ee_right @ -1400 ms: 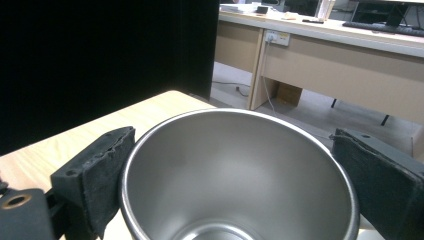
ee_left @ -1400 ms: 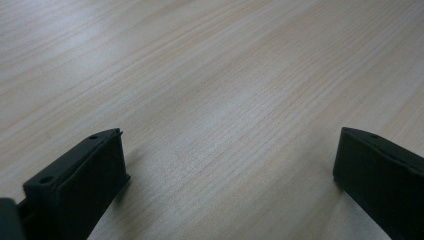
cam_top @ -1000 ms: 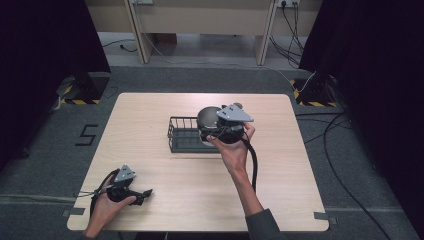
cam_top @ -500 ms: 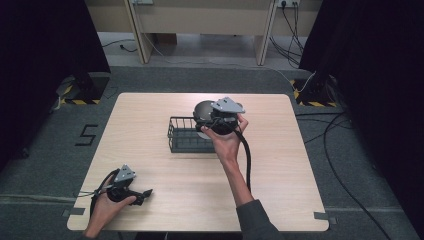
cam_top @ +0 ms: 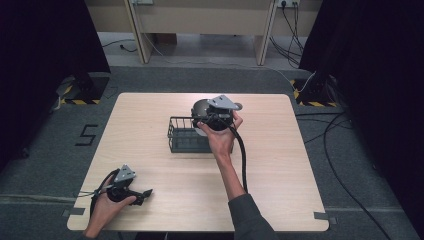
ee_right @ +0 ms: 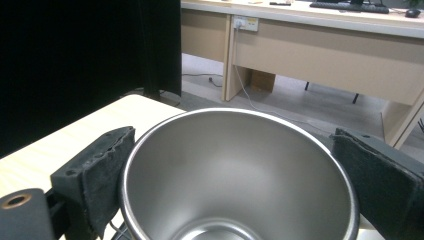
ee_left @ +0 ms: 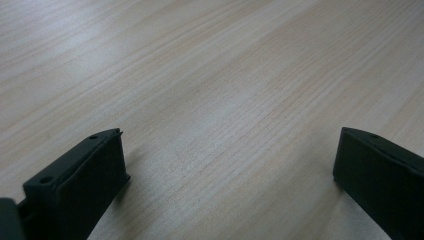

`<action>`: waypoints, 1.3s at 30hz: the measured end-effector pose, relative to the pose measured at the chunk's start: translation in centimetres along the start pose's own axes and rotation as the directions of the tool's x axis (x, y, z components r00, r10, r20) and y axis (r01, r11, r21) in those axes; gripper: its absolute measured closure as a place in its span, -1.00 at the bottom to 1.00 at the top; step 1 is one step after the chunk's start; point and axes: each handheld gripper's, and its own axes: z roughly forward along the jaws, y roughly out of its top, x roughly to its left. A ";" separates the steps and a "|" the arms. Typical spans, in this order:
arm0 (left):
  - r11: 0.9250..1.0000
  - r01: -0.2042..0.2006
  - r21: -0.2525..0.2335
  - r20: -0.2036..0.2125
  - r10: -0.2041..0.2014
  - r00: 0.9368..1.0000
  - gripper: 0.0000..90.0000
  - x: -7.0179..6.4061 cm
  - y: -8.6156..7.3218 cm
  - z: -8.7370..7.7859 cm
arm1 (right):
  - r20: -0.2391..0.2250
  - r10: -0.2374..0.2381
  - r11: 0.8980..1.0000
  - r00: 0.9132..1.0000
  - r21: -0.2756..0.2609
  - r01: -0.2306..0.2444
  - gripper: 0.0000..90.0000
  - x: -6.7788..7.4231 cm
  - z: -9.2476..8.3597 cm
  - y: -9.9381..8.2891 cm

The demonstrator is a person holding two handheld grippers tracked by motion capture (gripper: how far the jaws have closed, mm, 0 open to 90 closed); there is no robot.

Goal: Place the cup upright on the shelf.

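The right claw (cam_top: 212, 117), clamped on the steel cup (ee_right: 235, 175), has drifted toward twelve o'clock, now above the wire basket's (cam_top: 182, 142) far edge. Looks like it's leaving. The left claw (cam_top: 142, 194) sits wide open, empty, on the bench (cam_top: 280, 165) at seven o'clock.

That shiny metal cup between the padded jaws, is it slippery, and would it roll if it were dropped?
Probably slippery: the steel cup has a smooth, polished wall, so the right tool relies on its padded jaws on either side. It looks stiff and thin-walled, so likely light for its size. With its round rim, it would likely roll if it landed sideways on the table.
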 end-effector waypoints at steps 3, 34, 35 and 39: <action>1.000 0.000 0.000 0.000 0.000 1.000 -1.00 0.0 0.0 0.0 | 0.002 0.005 1.000 1.000 -0.001 -0.005 -0.86 -0.1 0.3 -0.1; 1.000 -0.003 0.000 -0.001 0.003 1.000 -1.00 0.0 0.0 0.0 | 0.035 0.034 0.999 0.999 0.002 -0.035 -0.86 0.2 2.0 -1.4; 1.000 -0.001 0.001 -0.001 0.001 1.000 -1.00 0.0 0.0 0.0 | 0.035 0.035 0.999 0.999 0.002 -0.035 -0.86 0.2 2.0 -1.4; 1.000 0.000 0.000 0.000 0.000 1.000 -1.00 0.0 0.0 0.0 | 0.041 0.044 0.999 0.998 0.014 -0.044 -0.86 0.3 2.3 -2.1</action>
